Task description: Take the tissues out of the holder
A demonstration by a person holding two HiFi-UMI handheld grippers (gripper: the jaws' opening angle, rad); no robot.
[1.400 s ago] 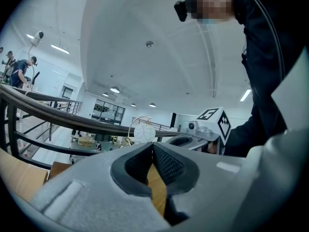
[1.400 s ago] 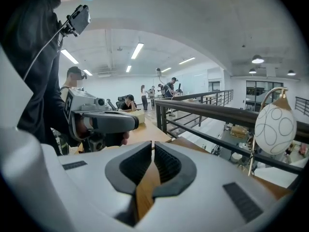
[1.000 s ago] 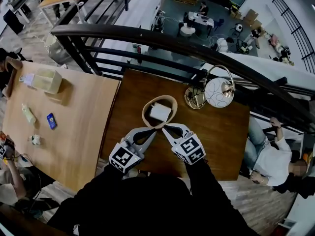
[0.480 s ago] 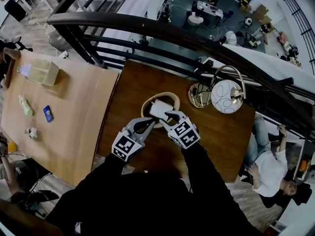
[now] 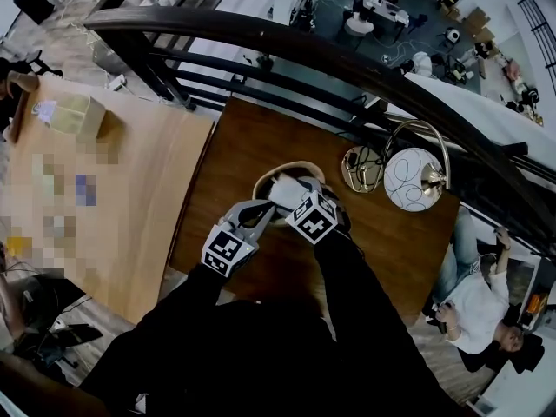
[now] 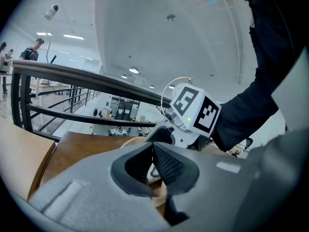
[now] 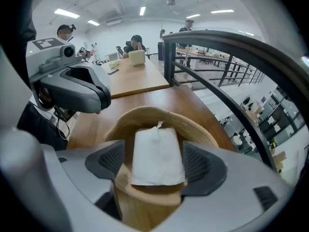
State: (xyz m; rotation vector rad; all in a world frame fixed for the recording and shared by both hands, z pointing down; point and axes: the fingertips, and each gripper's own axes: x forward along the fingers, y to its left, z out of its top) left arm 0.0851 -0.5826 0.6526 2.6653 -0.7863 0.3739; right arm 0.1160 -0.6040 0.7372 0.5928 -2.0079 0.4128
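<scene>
A tan oval holder (image 5: 290,167) stands on the dark wooden table (image 5: 239,146) with a white tissue pack (image 5: 284,191) upright in it. My right gripper (image 5: 301,197) reaches over the holder's near rim. In the right gripper view its jaws are opening, and the tissue pack (image 7: 157,156) stands between the pads without being pressed, inside the holder (image 7: 203,129). My left gripper (image 5: 264,209) hovers at the holder's near-left rim. Its jaws (image 6: 152,146) are shut with nothing in them. The right gripper's marker cube (image 6: 195,110) fills the middle of the left gripper view.
A lamp with a white globe (image 5: 408,179) and a gold base (image 5: 363,167) stands just right of the holder. A dark railing (image 5: 347,68) runs behind the table. A light wooden table (image 5: 113,207) adjoins on the left, with a pale box (image 5: 74,115) on it.
My right gripper has moved forward over the holder and its jaws have opened around the tissue pack. The left gripper has crept up to the holder's near rim.
</scene>
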